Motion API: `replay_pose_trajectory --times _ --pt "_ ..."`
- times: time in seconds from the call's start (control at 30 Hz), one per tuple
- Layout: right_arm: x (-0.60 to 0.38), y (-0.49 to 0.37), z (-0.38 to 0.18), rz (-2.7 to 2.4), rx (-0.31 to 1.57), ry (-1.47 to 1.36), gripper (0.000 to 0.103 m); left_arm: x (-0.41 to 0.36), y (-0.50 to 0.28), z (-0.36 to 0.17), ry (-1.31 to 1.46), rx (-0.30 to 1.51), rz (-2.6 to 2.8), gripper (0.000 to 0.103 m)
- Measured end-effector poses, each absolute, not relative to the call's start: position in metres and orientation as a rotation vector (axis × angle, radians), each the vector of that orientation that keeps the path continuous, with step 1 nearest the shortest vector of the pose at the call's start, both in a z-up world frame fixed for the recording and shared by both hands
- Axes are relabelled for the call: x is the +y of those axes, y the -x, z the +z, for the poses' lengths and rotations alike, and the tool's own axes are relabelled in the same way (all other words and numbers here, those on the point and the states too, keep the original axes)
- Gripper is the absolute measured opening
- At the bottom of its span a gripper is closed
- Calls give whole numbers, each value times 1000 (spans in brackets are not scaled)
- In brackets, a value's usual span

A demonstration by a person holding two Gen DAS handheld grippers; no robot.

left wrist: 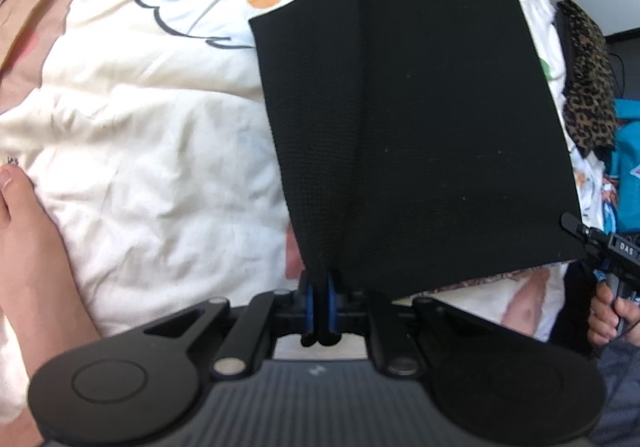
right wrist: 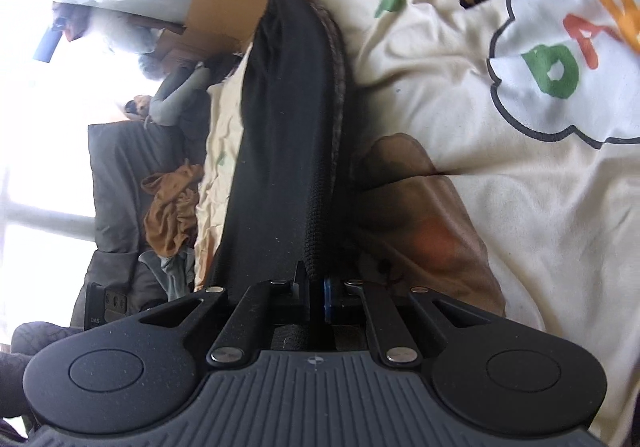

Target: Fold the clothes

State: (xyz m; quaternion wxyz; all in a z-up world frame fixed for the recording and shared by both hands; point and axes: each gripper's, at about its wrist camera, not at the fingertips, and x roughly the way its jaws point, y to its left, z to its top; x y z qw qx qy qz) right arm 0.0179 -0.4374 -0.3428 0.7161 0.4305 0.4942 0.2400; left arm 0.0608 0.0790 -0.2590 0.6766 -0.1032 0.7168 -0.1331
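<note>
Left wrist view: the left gripper (left wrist: 320,301) is pinching the near hem of the black garment (left wrist: 416,119), its blue pads closed on the cloth. The garment is hanging spread over the cream duvet (left wrist: 152,167). The right gripper (left wrist: 576,227) is gripping its right hem corner. A leopard cloth (left wrist: 588,87) is lying beyond.

Right wrist view: the right gripper (right wrist: 320,293) is clamping the garment (right wrist: 288,135), seen edge-on above the duvet (right wrist: 540,207), fingers closed on it.
</note>
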Motion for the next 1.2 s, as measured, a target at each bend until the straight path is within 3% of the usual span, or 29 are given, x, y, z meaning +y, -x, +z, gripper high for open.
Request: replay_pose_trajectory --times 0.5,0.83,1.2 --pt "-465 30 -323 503 1057 -1058 4 59 -53 -225 339 1691 -348 7" --pt "-462 8 -308 546 961 -1072 5 78 6 -215 436 1644 -327 7" --pt "-455 -30 -287 565 837 -1097 5 96 -44 -190 526 1514 -290 6"
